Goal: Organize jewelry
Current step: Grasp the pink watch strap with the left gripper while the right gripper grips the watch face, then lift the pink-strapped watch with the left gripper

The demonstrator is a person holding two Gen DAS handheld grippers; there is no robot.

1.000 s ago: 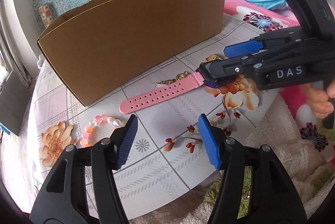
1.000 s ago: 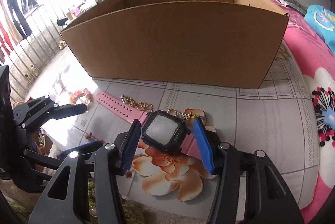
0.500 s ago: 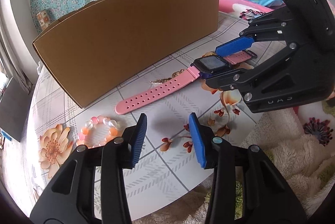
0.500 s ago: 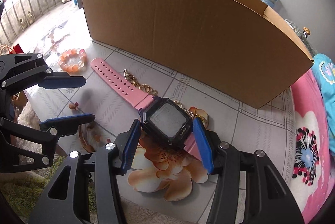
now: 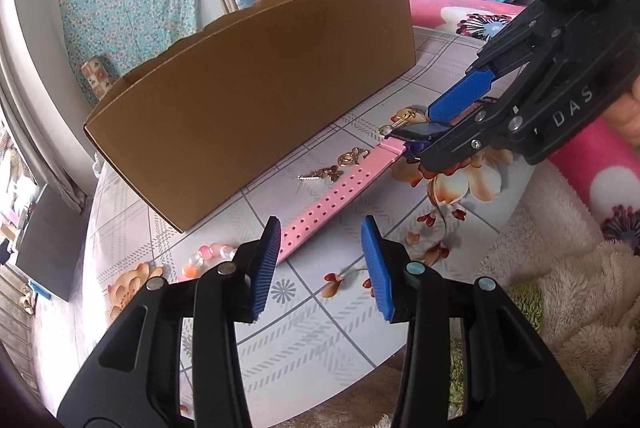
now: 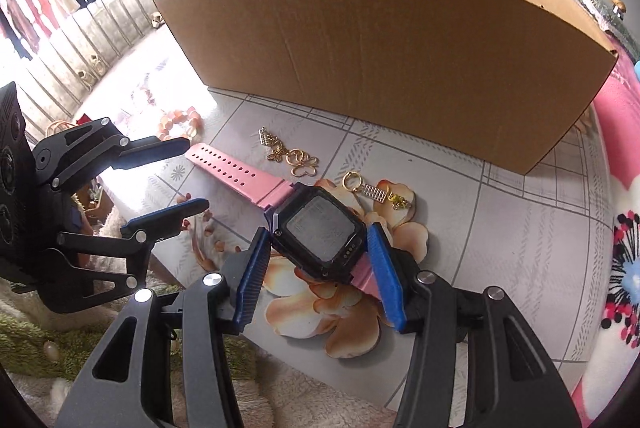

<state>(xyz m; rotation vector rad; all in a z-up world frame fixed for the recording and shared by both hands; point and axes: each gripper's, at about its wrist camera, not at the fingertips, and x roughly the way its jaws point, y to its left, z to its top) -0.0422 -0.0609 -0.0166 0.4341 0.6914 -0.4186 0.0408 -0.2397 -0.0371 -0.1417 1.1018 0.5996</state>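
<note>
A pink-strapped watch [image 6: 320,228] with a black square face lies on the flowered tablecloth; its strap also shows in the left wrist view [image 5: 336,196]. My right gripper [image 6: 320,268] is shut on the watch face, pads against both sides. My left gripper [image 5: 320,268] is open and empty, just short of the strap's free end. Gold charms [image 6: 292,158] and a gold keyring charm [image 6: 376,194] lie beside the watch. A bead bracelet [image 5: 204,260] of pink and orange beads lies left of the strap end.
A large open cardboard box [image 6: 380,60] stands on the table just behind the jewelry; it also shows in the left wrist view [image 5: 256,100]. The table's front edge [image 5: 360,368] drops to a fluffy rug. A pink flowered bed [image 6: 616,248] lies to the right.
My left gripper has opened wider and moved toward the strap's free end. My right gripper stays shut on the watch face, turned a little.
</note>
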